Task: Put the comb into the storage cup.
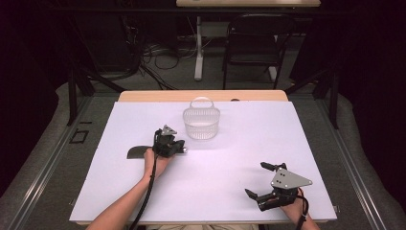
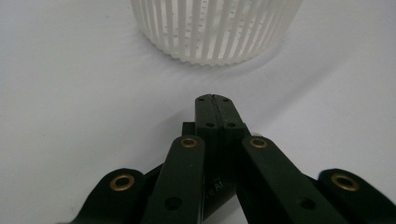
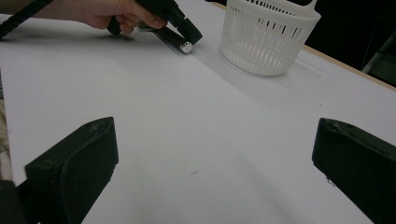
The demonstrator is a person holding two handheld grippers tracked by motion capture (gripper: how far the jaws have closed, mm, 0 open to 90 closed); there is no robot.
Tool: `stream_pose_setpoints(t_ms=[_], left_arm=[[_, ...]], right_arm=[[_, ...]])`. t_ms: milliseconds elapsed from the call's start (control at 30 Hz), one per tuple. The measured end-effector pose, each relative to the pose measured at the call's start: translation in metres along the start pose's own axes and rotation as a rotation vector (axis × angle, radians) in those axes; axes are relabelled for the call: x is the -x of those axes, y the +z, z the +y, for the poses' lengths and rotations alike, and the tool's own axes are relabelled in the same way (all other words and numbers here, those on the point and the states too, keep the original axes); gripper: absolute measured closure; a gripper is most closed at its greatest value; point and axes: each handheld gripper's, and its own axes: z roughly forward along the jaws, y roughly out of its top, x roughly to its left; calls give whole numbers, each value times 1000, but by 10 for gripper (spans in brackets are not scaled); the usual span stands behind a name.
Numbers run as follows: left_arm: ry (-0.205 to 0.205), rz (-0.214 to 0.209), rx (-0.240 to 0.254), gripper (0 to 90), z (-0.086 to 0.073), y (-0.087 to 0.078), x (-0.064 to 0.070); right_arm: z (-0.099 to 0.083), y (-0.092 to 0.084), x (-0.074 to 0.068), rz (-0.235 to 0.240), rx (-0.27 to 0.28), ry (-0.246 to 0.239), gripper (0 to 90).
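Two grippers idle. High view: left gripper [image 1: 178,147] sits just short of the basket [image 1: 201,123], mid-surface [image 1: 143,115]. Left gripper view: fingers pressed together, empty. Right gripper view: right gripper [image 3: 215,163] fingers wide apart, empty. Judged pre-approach; next needs reaching the basket.

A lab or recording studio — black curtains [image 1: 28,72] close in the space, loose cables [image 1: 158,57] trail across grey carpet [image 1: 249,81], and a white-covered table [image 1: 143,191] stands on its own, with a black folding chair [image 1: 253,43] and another desk's leg [image 1: 198,48] behind — nothing homely.
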Motion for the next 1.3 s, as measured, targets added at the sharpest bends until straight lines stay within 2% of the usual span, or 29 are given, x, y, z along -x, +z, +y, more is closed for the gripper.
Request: stream_pose_setpoints(t_ms=[267, 400, 600, 967, 1033, 1300], left_arm=[[31, -6, -13, 896, -6, -7, 6], [29, -10, -18, 899, -10, -12, 6], [20, -14, -16, 899, -11, -16, 4], [34, -40, -43, 900, -15, -19, 10], [48, -45, -50, 900, -16, -20, 11], [43, -51, -59, 899, -21, -26, 12]], right_arm=[[0, -1, 0, -5, 3, 0, 2], [-1, -1, 2, -21, -5, 12, 2], [-1, 0, 2, -20, -9, 10, 2], [-1, -1, 2, -18, -7, 5, 2], [-1, -1, 2, -18, -8, 4, 2], [-1, -2, 2, -19, -12, 3, 3]])
